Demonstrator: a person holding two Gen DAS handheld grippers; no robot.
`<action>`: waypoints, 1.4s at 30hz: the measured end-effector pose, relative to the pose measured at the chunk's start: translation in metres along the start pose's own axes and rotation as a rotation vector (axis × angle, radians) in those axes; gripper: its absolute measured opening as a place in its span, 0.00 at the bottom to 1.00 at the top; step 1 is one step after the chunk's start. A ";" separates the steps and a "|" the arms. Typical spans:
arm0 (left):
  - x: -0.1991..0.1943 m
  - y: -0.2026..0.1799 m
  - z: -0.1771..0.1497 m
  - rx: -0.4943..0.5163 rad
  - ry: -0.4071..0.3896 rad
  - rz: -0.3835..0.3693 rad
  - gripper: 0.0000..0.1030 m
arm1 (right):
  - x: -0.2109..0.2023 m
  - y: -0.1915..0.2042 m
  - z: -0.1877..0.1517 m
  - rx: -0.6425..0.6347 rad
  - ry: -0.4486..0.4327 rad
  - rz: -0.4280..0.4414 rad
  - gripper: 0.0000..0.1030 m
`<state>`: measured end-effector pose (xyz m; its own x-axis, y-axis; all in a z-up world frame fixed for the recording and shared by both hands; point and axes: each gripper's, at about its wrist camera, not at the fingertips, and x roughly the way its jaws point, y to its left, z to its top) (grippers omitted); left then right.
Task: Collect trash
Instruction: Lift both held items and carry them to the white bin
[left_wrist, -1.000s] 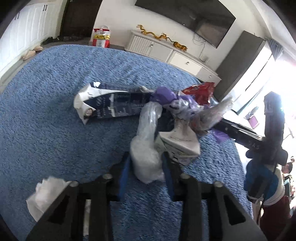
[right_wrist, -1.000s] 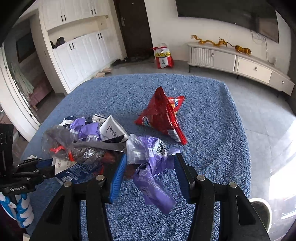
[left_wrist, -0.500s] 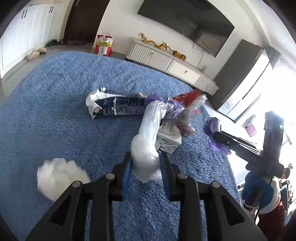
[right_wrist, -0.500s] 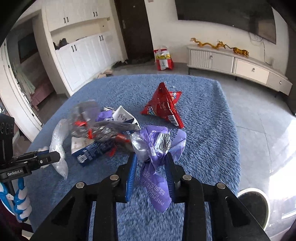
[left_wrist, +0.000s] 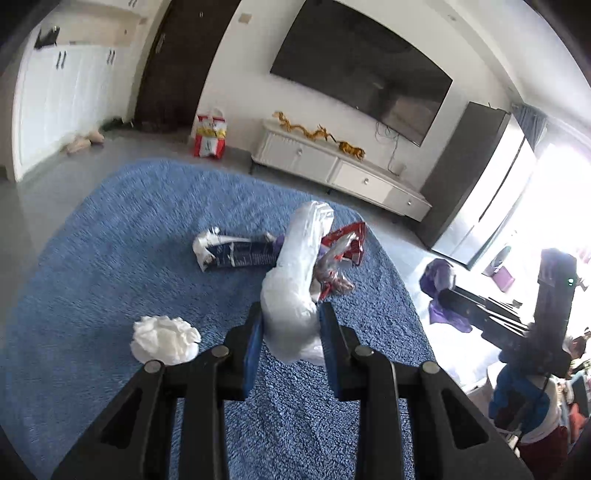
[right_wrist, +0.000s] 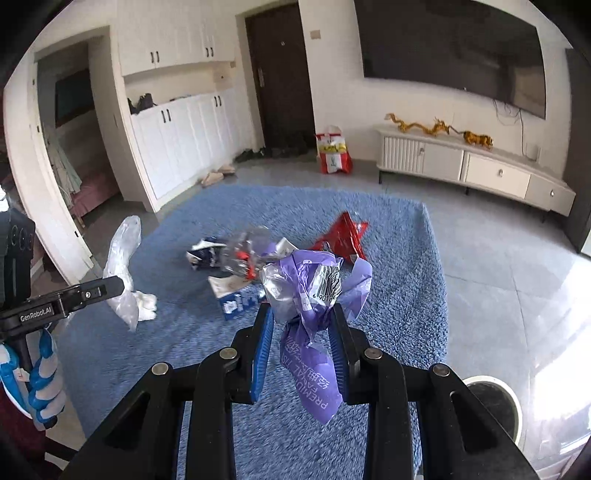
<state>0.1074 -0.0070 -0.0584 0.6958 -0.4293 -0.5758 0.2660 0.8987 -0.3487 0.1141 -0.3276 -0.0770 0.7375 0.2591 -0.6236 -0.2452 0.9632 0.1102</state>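
the left claw is squeezed tight on a white plastic bag, its blue pads pressing both sides. the bag sticks up past the tips. the right claw is squeezed tight on a crumpled purple wrapper, and a long flap hangs down between the fingers.

on the blue rug, near the left claw, sits a white tissue ball. farther out lie a dark blue carton, a clear wrapper and a red snack bag.

only the right view shows the bag hanging free in the air, off the rug, and a round white bin on the floor. only the left view shows the purple wrapper from the side.
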 end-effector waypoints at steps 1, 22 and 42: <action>-0.008 -0.006 0.000 0.017 -0.018 0.025 0.27 | -0.005 0.000 -0.001 -0.002 -0.009 0.001 0.29; -0.009 -0.137 0.006 0.291 -0.050 0.116 0.27 | -0.071 -0.083 -0.049 0.144 -0.111 -0.055 0.29; 0.187 -0.305 -0.034 0.511 0.343 -0.168 0.28 | -0.036 -0.243 -0.144 0.425 0.058 -0.267 0.29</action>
<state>0.1342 -0.3648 -0.0847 0.3862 -0.4966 -0.7773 0.6965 0.7095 -0.1072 0.0561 -0.5814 -0.1928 0.7001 0.0067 -0.7140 0.2342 0.9425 0.2385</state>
